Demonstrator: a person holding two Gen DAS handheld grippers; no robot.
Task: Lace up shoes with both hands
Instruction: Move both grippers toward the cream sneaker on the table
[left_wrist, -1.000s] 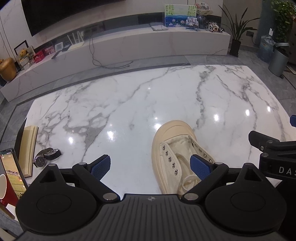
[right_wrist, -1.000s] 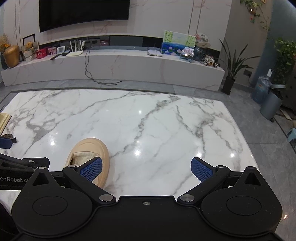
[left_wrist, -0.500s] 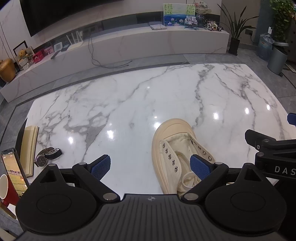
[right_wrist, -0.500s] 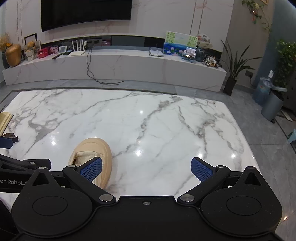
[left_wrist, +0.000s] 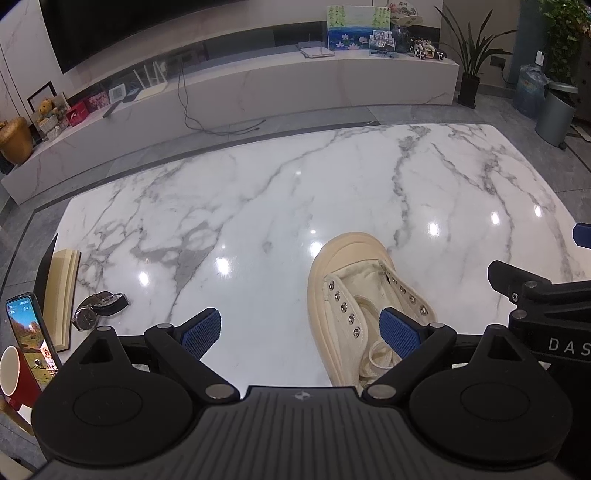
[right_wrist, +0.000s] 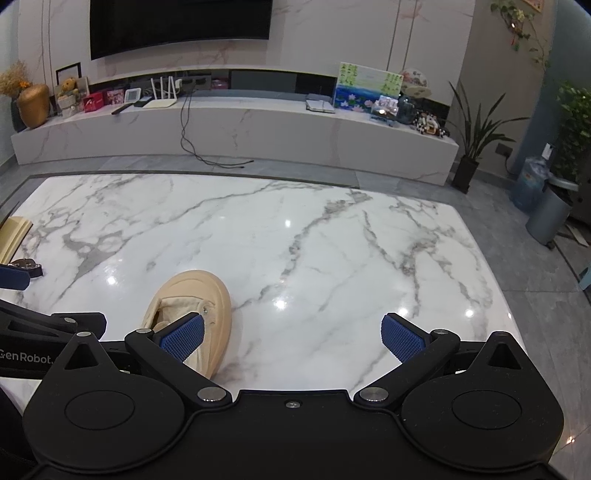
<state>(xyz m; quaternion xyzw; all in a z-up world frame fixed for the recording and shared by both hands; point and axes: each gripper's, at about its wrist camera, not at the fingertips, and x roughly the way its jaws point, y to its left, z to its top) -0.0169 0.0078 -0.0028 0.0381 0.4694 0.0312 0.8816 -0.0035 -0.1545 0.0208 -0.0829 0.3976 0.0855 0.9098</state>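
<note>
A cream canvas shoe (left_wrist: 347, 280) stands on the white marble table (left_wrist: 258, 206), toe pointing away, its eyelets bare and a cream lace (left_wrist: 376, 358) coiled inside near the heel. My left gripper (left_wrist: 300, 328) hangs open above the table, its right pad over the shoe's opening. In the right wrist view the shoe (right_wrist: 195, 299) lies at lower left, behind the left pad of my right gripper (right_wrist: 291, 338), which is open and holds nothing. The right gripper's body (left_wrist: 543, 306) shows at the right edge of the left wrist view.
At the table's left edge lie a wristwatch (left_wrist: 98, 308), a book (left_wrist: 61, 291), a phone (left_wrist: 31, 326) and a red cup (left_wrist: 14, 373). Beyond the table runs a low white TV bench (right_wrist: 236, 129). A plant (right_wrist: 472, 147) and a bin (right_wrist: 550, 214) stand at right.
Both views have shifted slightly: the shoe sits a little farther up and clearer in each frame. Both grippers have stayed open.
</note>
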